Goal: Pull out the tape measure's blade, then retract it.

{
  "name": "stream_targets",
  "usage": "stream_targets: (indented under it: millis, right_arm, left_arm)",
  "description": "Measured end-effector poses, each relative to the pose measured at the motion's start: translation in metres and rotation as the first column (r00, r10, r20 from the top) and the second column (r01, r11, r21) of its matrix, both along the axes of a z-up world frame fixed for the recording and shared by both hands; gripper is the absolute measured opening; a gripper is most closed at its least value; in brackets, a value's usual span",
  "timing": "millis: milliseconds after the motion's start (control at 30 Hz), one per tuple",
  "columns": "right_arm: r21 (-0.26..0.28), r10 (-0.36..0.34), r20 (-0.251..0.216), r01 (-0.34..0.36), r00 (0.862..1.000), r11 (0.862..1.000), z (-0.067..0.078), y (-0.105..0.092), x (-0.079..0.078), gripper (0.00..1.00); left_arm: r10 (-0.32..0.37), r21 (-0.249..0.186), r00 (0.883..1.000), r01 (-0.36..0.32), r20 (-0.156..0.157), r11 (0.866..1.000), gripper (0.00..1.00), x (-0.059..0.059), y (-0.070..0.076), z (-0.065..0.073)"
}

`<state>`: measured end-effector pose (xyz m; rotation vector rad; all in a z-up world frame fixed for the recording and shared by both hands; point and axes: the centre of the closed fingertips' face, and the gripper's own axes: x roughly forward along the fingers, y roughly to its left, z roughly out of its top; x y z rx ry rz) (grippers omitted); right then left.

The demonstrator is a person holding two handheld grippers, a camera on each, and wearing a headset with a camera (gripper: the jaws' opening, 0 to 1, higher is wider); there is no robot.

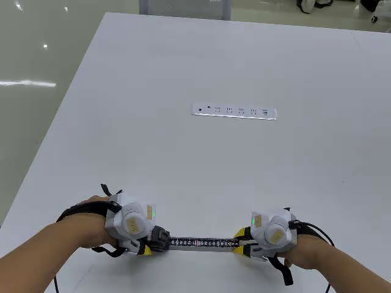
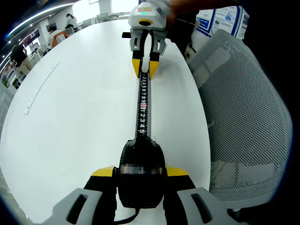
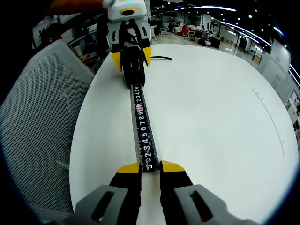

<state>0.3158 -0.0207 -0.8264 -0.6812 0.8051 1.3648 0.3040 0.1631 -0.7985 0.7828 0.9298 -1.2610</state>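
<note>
— White table (image 1: 214,55), near edge: how many of each thing?

— Two grippers, one tape (image 1: 164,240), one power strip (image 1: 235,112). The left gripper (image 2: 140,171) clamps the black case (image 2: 140,187) between its yellow-tipped jaws, held as wide as the case. The right gripper (image 3: 150,168) has its jaws narrow, pinched on the end of the blade (image 3: 142,126).

— And where does the tape sit?

— Strung straight between the two grippers, low along the table's near edge, in front of the person's two forearms. The blade is out and taut from case to tip. (Whether it touches the top, I cannot tell.)

— Any writing legible?

— Black numerals along the blade. From the tip they run 1 through 9, then a red-marked figure, then 1 up to 5 or 6 at the case mouth. No brand can be read on the case. The strip's markings are too small to read.

— What else is around?

— The strip lies alone mid-table, well apart from the grippers. One grey mesh chair (image 2: 243,108) stands just beside the table edge in both gripper views. One dark cable (image 3: 159,57) lies on the top beyond the left gripper. A few people (image 3: 187,27) sit far off at other tables. Nothing lies between the grippers but the blade.
</note>
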Motion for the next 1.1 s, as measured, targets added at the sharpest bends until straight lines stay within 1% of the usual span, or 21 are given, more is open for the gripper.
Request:
stream_targets:
  millis: [1100]
  right_arm:
    - [-0.01, -0.013, -0.008, 0.013, 1.0, 1.0, 0.001, -0.015, 0.002, 0.12]
  left_arm:
    - [0.005, 0.0, 1.0, -0.005, 0.0, 1.0, 0.35, 0.001, 0.001, -0.001]
